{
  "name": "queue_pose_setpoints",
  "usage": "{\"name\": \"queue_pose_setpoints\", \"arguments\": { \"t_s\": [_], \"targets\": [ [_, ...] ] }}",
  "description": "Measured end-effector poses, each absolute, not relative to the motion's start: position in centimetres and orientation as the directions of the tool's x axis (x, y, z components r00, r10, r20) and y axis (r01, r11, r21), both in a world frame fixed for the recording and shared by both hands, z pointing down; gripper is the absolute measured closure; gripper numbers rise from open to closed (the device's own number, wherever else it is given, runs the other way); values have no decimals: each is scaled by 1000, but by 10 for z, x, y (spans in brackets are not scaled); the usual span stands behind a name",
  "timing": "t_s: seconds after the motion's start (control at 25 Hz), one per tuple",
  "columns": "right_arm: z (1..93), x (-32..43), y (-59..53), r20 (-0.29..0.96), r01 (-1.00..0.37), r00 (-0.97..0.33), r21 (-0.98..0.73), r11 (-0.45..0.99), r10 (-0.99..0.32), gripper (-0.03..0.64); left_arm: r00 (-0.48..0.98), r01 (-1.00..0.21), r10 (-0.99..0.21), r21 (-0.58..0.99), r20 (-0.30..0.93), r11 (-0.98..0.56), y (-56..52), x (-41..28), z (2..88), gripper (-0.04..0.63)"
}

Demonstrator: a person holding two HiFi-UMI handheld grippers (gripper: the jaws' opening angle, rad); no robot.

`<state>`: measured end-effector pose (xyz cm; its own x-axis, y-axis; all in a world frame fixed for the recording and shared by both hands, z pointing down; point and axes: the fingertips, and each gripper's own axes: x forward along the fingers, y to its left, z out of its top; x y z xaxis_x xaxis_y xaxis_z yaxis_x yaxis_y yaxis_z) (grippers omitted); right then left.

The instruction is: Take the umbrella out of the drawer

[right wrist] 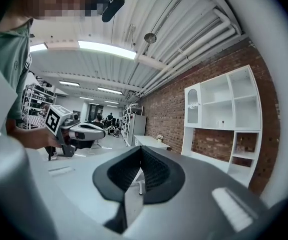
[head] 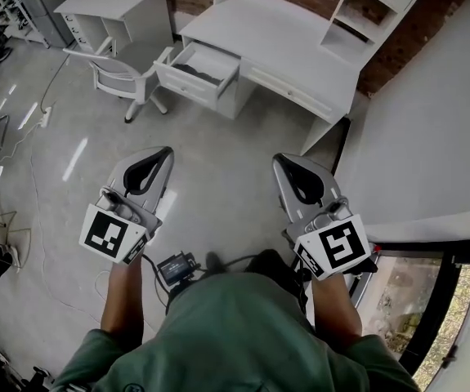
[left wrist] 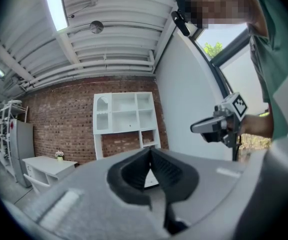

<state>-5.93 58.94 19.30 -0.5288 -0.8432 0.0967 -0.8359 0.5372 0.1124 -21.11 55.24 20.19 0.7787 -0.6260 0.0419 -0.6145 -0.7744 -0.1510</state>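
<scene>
No readable text, no numbers (markers (head: 105, 233) only)

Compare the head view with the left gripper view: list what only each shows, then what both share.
Only the head view: the open drawer with a dark thing inside, the chair, the floor. Only the left gripper view: the ceiling light, a small potted flower. Both: the left gripper and right gripper, jaws shut and empty, the brick wall, the white shelf unit.

Left gripper (head: 166, 151), right gripper (head: 279, 159): grey shells, black jaw pads, black-and-white square-marker cubes. Desk (head: 275, 35), drawer (head: 187, 84), chair (head: 120, 76), shelf unit (left wrist: 126, 114): white. Drawer contents (head: 190, 70): dark grey. Wall (left wrist: 58, 126): red-brown brick. Floor (head: 218, 186): glossy grey. Shirt (head: 243, 333): green. Ceiling (left wrist: 113, 34): white, ribbed panels.
</scene>
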Motion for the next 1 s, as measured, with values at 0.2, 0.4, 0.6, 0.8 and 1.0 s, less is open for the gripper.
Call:
{"name": "queue_pose_setpoints", "arguments": {
  "t_s": [0.2, 0.4, 0.6, 0.8, 1.0],
  "targets": [
    [193, -68, 555, 112, -820, -549, 119, 560, -828, 611, 775, -620, -630, -139, 47, -772, 525, -216, 204, 595],
    [198, -63, 505, 104, -797, -586, 105, 595, -803, 609, 754, -641, -653, -142, 67, -754, 482, -210, 208, 594],
    [201, -46, 442, 85, -768, -630, 86, 635, -772, 610, 718, -672, -689, -156, 98, -724, 427, -192, 211, 594],
    [199, -19, 380, 74, -734, -670, 81, 674, -739, 609, 692, -699, -715, -157, 97, -697, 370, -162, 208, 594],
    [200, 5, 329, 55, -702, -706, 76, 708, -706, 609, 656, -726, -747, -179, 113, -664, 326, -138, 207, 594]
  ]
}}
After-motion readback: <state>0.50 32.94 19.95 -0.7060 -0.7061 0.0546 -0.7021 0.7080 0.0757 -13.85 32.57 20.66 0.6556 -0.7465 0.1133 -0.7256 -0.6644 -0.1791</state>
